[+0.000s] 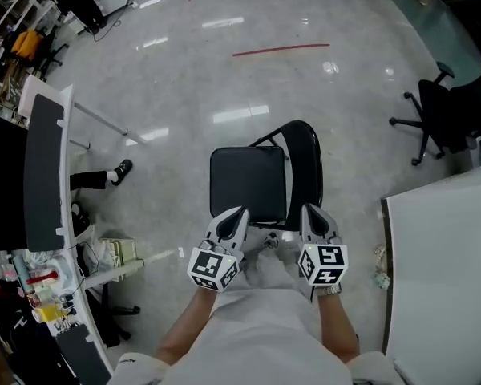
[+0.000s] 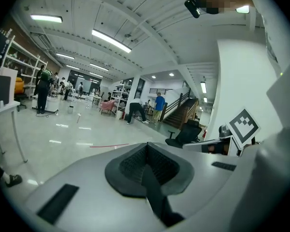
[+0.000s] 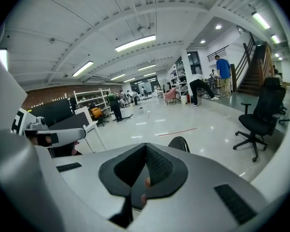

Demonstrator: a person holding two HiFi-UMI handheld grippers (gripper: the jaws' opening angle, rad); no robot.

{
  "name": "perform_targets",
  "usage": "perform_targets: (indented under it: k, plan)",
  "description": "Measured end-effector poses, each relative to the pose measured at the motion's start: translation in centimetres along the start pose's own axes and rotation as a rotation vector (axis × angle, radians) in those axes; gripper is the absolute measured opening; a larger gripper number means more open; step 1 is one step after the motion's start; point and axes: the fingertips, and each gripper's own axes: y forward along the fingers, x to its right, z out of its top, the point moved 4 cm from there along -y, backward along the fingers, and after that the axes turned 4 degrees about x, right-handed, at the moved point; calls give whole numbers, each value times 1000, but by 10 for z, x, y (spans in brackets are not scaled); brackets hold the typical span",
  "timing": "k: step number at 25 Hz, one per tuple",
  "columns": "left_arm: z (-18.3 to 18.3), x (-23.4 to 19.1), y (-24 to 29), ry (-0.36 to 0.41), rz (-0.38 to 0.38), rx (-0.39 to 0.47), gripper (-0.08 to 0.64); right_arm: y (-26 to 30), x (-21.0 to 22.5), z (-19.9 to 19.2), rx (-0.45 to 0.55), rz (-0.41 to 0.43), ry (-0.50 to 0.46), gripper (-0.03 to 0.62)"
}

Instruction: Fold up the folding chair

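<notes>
The left gripper (image 1: pixel 239 213) and right gripper (image 1: pixel 313 211) are held side by side. Each is clenched, its jaws pressed together on nothing. Just ahead of them the folding chair (image 1: pixel 248 181) stands unfolded. Their tips reach its black seat's near edge, but contact can't be made out. The chair's backrest (image 1: pixel 306 155) rises beyond the right gripper. Farther off, a red tape line (image 1: pixel 280 50) crosses the floor (image 1: pixel 184 87), and an office chair (image 1: pixel 433 112) stands well to the right gripper's right.

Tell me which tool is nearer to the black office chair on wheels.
Right. The right tool is at the near right corner of the folding chair, toward the office chair; the left tool is at its near left corner, farther off.
</notes>
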Motion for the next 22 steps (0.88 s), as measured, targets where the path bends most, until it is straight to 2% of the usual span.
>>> perform_targets:
  k: [4, 8, 18, 19, 22]
  plan:
    - [-17, -7, 18, -33, -26, -42, 12, 16, 14, -16, -57, -29, 16, 5]
    - [-38, -31, 51, -18, -50, -79, 12, 51, 26, -38, -96, -51, 22, 5]
    - [-94, -81, 94, -30, -175, -169, 12, 95, 49, -86, -170, -157, 43, 11]
    - [-100, -85, 99, -30, -187, -173, 12, 100, 55, -88, -175, -168, 37, 22]
    - [-117, -95, 111, -28, -221, -181, 12, 110, 73, -92, -174, -218, 8, 133]
